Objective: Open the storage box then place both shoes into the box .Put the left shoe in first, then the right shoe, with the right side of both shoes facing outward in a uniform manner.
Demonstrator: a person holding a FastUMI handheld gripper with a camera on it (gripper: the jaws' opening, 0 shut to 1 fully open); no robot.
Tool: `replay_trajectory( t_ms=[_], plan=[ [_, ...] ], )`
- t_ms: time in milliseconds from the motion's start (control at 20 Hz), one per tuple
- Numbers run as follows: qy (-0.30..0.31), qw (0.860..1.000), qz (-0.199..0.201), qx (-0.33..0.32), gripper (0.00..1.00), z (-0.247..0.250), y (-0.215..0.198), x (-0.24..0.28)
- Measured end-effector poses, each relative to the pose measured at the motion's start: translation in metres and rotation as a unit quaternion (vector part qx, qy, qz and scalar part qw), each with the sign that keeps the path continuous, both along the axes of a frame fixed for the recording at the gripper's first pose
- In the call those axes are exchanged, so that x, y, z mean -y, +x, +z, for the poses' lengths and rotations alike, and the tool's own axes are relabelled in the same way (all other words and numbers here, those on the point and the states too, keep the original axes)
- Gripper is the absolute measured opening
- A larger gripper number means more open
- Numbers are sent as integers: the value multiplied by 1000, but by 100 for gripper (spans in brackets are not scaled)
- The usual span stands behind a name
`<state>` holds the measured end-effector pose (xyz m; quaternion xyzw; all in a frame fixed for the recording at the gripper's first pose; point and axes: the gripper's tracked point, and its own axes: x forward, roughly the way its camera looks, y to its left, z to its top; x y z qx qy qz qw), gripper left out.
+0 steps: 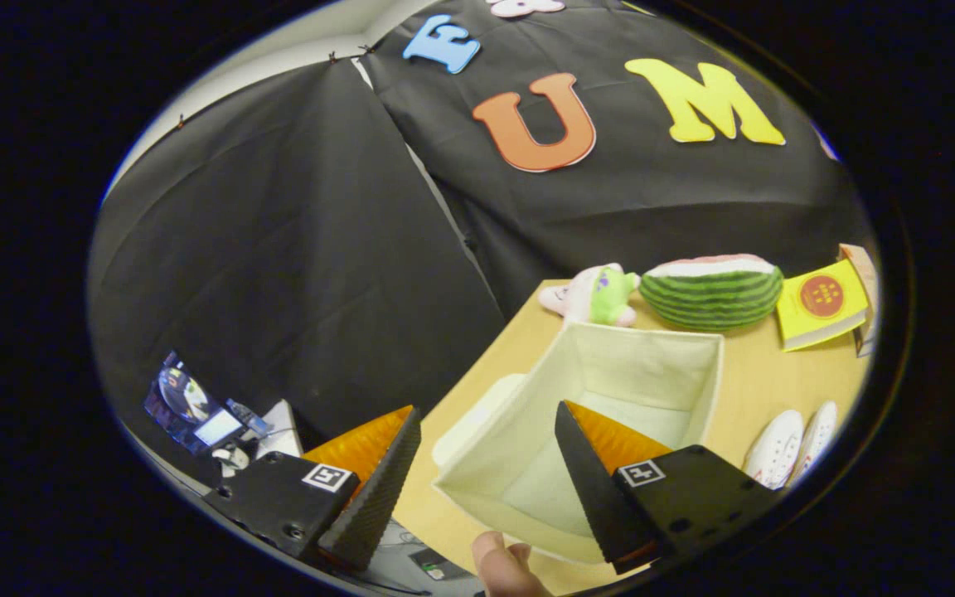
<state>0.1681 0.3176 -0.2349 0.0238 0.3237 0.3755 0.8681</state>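
One storage box [610,390]; two shoes [788,448]; two plush toys [660,292]; one book [821,303].

A staged recording booth, not a lived-in home — draped in black cloth walls [295,249] clipped along the top. Around the pale wooden table [763,377]: household props set out along its far edge — a pink-and-green plush toy [598,296], a striped watermelon-slice cushion [711,290], a yellow paperback book [821,304]. Off its side, lower down, a small lit screen [218,427] amid cables.
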Motion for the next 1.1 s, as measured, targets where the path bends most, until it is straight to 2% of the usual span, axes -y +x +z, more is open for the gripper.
replay_trajectory(
  t_ms=[200,350,750,1000,1100],
  plan=[
    [-19,999,-43,13,100,-9,13,78],
    [-32,996,-77,-13,100,-26,25,133],
    [-143,974,-172,-34,100,-89,62,264],
    [-182,965,-180,-63,100,-115,59,301],
    [-212,957,-182,-83,99,-130,53,314]
  ],
)
